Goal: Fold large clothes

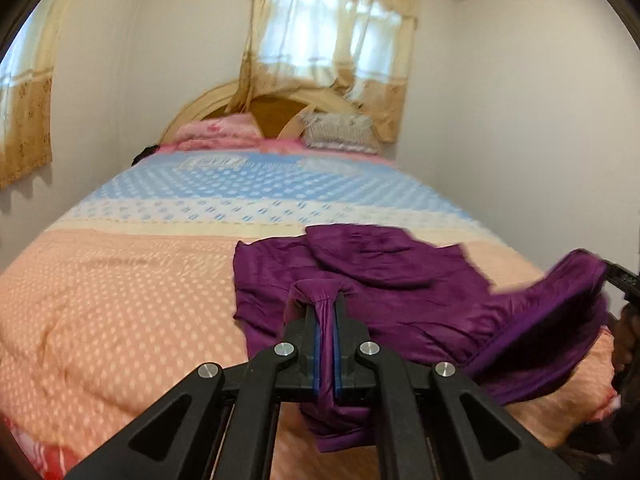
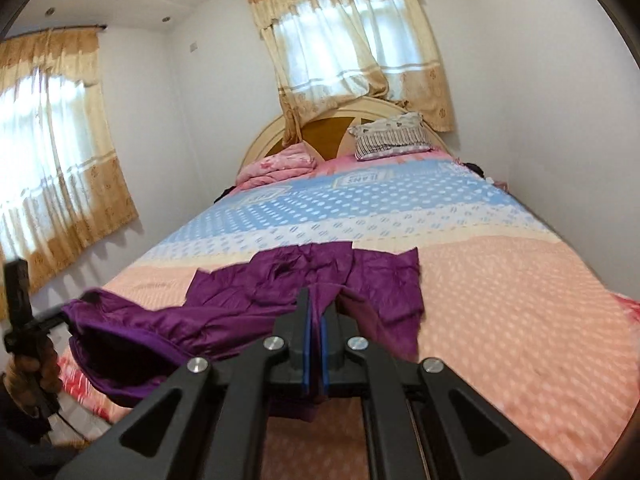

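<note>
A large purple garment [image 1: 400,280] lies on the near half of the bed, its near edge lifted off the cover. My left gripper [image 1: 325,300] is shut on a pinch of that purple cloth, which runs down between the blue pads. In the right wrist view the same purple garment [image 2: 340,276] spreads toward the middle of the bed, and my right gripper [image 2: 316,300] is shut on another bunch of its near edge. Between the two grips the hem sags in a curve. Each view shows the other gripper at its side edge, held by a hand.
The bed cover [image 1: 120,300] is peach near me and blue with white dots farther off. A pink folded blanket [image 2: 276,168] and a striped pillow [image 2: 394,138] rest by the headboard [image 2: 332,128]. Walls stand close on both sides, with curtained windows [image 2: 352,40].
</note>
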The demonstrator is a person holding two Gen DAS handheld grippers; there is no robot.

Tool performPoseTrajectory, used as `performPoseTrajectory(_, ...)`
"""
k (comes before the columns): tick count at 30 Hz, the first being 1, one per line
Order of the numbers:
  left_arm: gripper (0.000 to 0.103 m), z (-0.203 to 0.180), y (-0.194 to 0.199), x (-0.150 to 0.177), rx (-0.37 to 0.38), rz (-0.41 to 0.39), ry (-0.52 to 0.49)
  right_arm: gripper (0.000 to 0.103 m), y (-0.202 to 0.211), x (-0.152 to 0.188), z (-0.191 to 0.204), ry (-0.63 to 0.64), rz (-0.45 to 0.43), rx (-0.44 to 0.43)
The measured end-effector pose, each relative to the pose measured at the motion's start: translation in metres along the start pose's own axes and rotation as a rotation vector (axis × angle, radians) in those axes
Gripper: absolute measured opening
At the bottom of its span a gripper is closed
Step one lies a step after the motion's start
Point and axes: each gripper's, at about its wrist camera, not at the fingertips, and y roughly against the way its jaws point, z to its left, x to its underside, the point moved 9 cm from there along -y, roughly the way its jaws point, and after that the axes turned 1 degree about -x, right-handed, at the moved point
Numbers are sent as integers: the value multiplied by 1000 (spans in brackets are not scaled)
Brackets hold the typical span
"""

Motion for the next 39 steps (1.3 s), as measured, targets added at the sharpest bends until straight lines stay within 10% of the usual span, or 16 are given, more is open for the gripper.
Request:
performPoseTrajectory(10,21,38,-172,-42,-89,104,33,5,-129,-25,-60,-65,40,132)
performPoseTrajectory(14,96,73,-196,-60,-245,41,103,5,-176,-20,-81,-91,87,187)
performPoseTrajectory(22,99,123,-252,-52,-424,106,222,10,-240,-13,-111,-165,166,266)
performPoseTrajectory(27,99,115,-225,-70,-435,10,246,82,-233,-34,-104,-161,95,257)
performPoseTrajectory(32,99,79,-201,-83,-456,-81,157,83,-220,-35,-59,-109,67,227)
performPoseTrajectory(39,99,34,-253,-64,-522,6,30,52,-271,3,13,104,208,244)
